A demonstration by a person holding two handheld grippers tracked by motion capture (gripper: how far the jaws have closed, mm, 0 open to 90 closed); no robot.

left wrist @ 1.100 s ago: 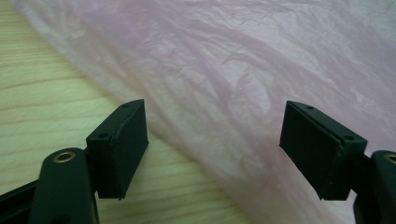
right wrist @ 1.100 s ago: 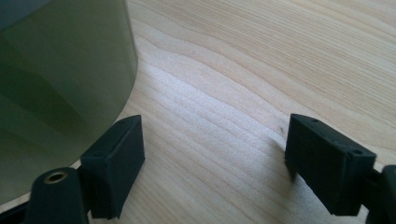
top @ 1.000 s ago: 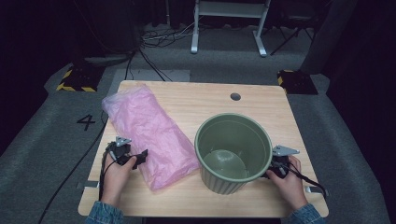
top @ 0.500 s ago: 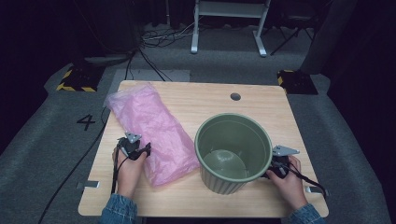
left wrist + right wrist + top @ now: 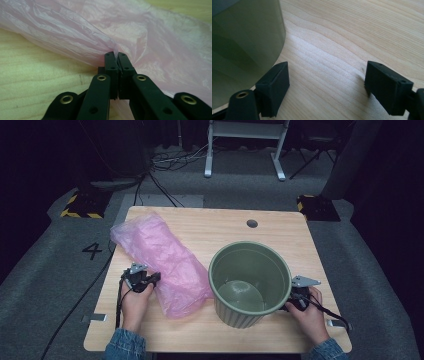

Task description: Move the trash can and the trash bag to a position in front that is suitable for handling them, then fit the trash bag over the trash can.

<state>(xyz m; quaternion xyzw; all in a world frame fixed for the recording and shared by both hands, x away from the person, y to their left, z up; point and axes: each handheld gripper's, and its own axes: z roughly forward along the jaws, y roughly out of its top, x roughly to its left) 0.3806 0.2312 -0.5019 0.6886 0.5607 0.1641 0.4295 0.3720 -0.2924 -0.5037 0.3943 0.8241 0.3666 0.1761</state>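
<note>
Lying at the left of the wooden surface (image 5: pixel 210 222), the pink plastic bag (image 5: pixel 162 260) stretches diagonally from the far left corner toward the near middle, its near end just beside the green bin (image 5: pixel 249 282). The left gripper (image 5: pixel 150 280) sits at the bag's near left edge, and the left gripper view shows its fingers (image 5: pixel 111 63) have just been closing and are now clenched on a thin pinch of the pink film, which puckers into a small fold where the pads meet. The bag looks very light, soft and crinkly, with no stiffness of its own, so it will likely drape and trail when lifted, and the smooth film could slide out of a shallow grip; a pinch of gathered film near an edge or the mouth seems the better hold, since a single layer could tear or slip. In the middle, the bin stands upright and empty, ribbed on the outside, stiff and likely light, its open rim the natural place for a liner to go over. At the right, the right gripper (image 5: pixel 295 301) rests low just beside the bin's wall; in the right gripper view its fingers (image 5: pixel 274 87) stand wide apart and released, one close against the bin (image 5: pixel 244 47), grasping nothing, with bare wood between them.
</note>
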